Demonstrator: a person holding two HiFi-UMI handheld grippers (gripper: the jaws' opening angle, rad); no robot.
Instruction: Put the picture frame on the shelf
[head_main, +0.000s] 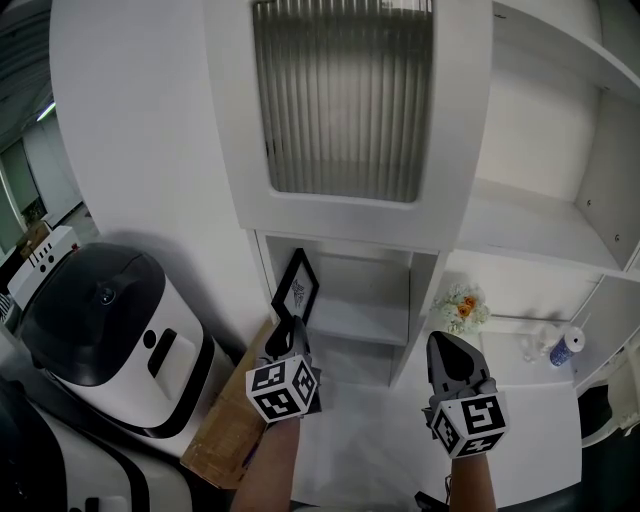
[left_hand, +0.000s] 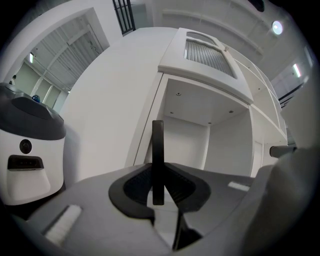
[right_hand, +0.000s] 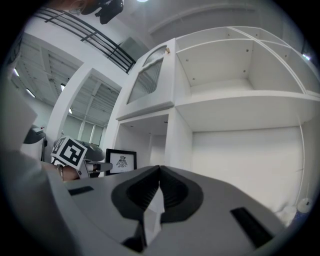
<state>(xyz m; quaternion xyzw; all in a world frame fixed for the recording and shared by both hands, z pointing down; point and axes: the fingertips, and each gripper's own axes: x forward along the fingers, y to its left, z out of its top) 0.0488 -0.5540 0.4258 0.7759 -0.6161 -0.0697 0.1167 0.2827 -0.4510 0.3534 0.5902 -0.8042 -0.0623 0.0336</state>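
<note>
Left gripper view: the left hand-held gripper is pinching the picture frame edge-on, upright, just before the shelf opening. It looks thin, stiff, light and likely glass-fronted, so the rim grip suits. The right hand-held gripper is pressed together, empty.

Black picture frame, white shelf, black-and-white appliance, ribbed grey glass door, orange-and-white flowers

Lower corner of the picture frame behind the left hand-held gripper
</note>
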